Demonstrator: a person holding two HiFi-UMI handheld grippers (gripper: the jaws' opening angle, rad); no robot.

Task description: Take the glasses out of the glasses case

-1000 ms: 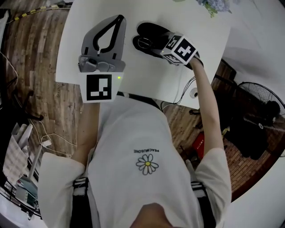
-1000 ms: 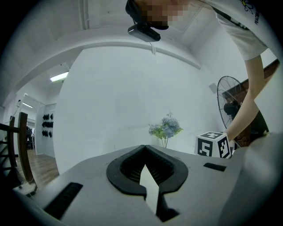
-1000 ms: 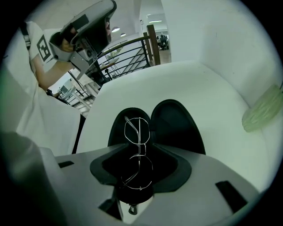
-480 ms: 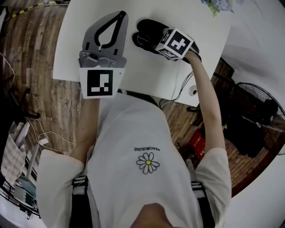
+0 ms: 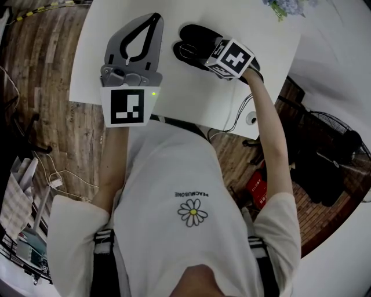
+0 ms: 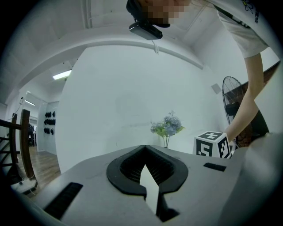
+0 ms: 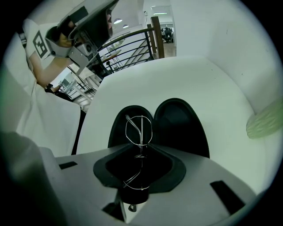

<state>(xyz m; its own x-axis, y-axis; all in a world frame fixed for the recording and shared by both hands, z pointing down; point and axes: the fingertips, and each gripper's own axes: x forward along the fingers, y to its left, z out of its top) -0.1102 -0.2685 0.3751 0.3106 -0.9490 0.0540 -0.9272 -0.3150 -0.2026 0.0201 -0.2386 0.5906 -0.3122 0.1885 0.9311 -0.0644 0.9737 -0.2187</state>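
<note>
The black glasses case (image 5: 194,39) lies open on the white table (image 5: 191,98), its two halves side by side (image 7: 177,126). My right gripper (image 5: 203,55) points steeply down over it. Its jaws are closing, and in the right gripper view the tips (image 7: 140,148) pinch the bridge of thin wire-rimmed glasses (image 7: 139,130). One lens stands above the case's left half and the other hangs between the jaws. To the left of the case, my left gripper (image 5: 155,18) is held level above the table; its tips (image 6: 145,146) meet with nothing between them.
A vase of pale flowers (image 6: 167,126) stands at the table's far edge (image 5: 281,7). A white cable (image 5: 240,116) runs off the near edge. A black fan (image 5: 336,151) stands on the wooden floor to the right. A stair railing (image 7: 132,48) lies beyond the table.
The right gripper's marker cube has tilted a little over the case. The left gripper has kept its place.
</note>
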